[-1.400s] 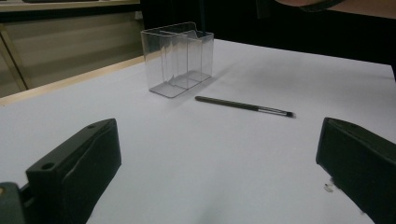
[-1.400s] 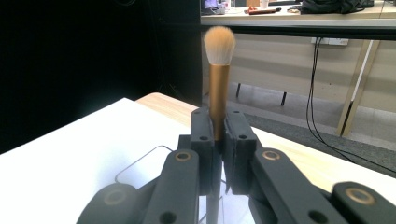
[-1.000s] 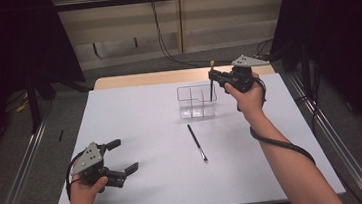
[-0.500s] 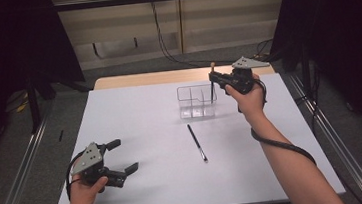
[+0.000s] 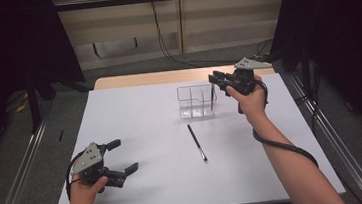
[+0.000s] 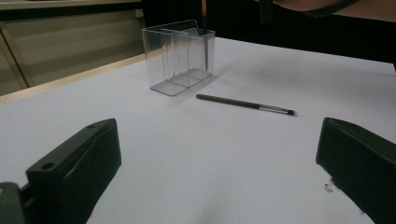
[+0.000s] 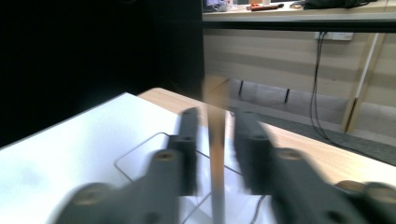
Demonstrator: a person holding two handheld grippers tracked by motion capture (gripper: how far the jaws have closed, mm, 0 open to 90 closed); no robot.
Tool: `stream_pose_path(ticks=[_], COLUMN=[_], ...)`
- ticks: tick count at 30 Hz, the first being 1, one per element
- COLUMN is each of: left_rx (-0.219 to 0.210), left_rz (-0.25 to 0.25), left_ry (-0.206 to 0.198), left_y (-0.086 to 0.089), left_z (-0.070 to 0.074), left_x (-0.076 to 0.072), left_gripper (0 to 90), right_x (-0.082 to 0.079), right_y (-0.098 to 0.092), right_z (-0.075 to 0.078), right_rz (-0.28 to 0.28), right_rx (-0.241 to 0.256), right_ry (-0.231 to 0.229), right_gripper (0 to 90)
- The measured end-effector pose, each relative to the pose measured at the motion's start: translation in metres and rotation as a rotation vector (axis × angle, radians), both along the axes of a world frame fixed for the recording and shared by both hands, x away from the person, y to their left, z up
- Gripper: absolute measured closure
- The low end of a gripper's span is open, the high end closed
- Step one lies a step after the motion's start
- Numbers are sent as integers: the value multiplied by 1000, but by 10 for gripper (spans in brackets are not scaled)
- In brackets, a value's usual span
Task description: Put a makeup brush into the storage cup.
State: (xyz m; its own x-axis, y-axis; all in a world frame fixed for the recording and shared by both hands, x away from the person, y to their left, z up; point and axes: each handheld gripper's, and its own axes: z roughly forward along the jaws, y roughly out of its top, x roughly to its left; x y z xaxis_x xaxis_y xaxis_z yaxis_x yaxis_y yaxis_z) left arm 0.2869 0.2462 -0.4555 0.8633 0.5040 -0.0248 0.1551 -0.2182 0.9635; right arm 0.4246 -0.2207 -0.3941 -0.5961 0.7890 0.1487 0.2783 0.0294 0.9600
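Lowered since a second ago, the thin dark brush (image 5: 212,98) now stands inside the clear plastic compartment box (image 5: 194,102), between the right gripper (image 5: 218,79)'s narrowly parted jaws. At seven o'clock, the left gripper (image 5: 122,158) rests wide open.

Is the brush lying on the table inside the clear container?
No: in the high view the brush lies flat on the white table, apart from the clear container and nearer the person.

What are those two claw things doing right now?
Left gripper: open, holding nothing.
Right gripper: a brush stands between its jaws; grip cannot be told.
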Motion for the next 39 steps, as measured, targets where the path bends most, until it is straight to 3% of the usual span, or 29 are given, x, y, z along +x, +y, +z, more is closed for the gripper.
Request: stream_pose_path(ticks=[2,6,12,15,28,39], left_rx=[0,2,0,1,-2,-5], left_rz=[1,2,3,2,6,6], left_ry=[-2,-2,-1,-1,3,2], left_y=[0,0,0,0,0,0], left_z=[0,0,1,0,0,0], left_x=[0,0,0,0,0,0], left_gripper=[0,0,0,0,0,0], right_x=[-1,-3,-7,-10,-24,-39], right_y=[0,0,-3,-4,-8,-13], right_z=[0,0,1,1,-1,-6], right_rz=[-7,5,39,51,101,125], right_rx=[-18,9,5,-9,25,46], right_ry=[2,1,9,3,-16,-26], right_gripper=[559,414,265,240,132,95])
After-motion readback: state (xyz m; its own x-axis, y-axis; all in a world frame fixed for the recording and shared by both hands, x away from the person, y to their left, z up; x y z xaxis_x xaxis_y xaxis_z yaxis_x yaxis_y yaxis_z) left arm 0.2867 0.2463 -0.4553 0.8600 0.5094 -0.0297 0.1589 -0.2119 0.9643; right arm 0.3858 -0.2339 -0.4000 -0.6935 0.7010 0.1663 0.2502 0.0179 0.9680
